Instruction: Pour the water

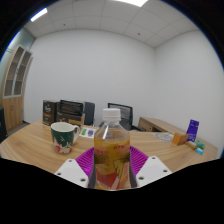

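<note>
We see the gripper [111,172] clamped on a bottle [111,148], both purple pads [85,160] pressing its sides. The bottle stands upright between the fingers, white cap on top, amber liquid inside. Ahead and to the left, a mug [64,135] sits on the wooden table [30,146], apart from the bottle.
</note>
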A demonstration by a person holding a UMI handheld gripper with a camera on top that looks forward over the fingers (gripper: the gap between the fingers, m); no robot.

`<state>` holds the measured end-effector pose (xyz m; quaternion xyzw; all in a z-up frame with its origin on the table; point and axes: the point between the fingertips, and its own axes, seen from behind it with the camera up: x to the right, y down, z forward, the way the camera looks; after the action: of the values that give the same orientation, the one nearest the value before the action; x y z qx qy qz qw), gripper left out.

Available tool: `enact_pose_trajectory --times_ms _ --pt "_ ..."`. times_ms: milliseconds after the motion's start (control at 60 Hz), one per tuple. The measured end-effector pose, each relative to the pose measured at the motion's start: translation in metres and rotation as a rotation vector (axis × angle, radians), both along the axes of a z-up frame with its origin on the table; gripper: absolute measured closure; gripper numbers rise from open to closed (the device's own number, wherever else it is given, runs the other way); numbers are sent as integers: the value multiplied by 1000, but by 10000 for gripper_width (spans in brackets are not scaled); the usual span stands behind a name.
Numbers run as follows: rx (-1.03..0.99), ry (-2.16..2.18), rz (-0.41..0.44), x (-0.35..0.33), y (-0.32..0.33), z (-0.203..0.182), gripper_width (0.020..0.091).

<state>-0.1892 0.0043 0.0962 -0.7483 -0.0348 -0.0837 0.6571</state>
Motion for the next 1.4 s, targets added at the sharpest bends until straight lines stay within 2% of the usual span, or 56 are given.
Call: enact_pose_trajectory --times_ms 83,250,333,417,550,750,867,967,1100,1167,1217,1333,1400 --pt "-8 -193 -15 5 21 25 627" --pt "41 -794 -91 -2 65 101 627" --pt "57 -1077 -74 -24 86 121 627" --pt "67 -1393 -61 -45 101 126 630" --pt "39 -1800 -24 -63 116 105 625" --pt "28 -2066 10 -74 119 90 627" --pt "8 -2051 21 -70 116 85 629" --pt "44 -1962 3 -64 115 95 628" --pt "62 -1401 -39 -35 118 126 628" --pt "73 -1040 -59 -11 117 129 626" --pt "52 -759 -70 6 116 115 626" --pt "8 -222 -28 32 116 64 625" --pt "-28 33 -46 44 124 36 626"
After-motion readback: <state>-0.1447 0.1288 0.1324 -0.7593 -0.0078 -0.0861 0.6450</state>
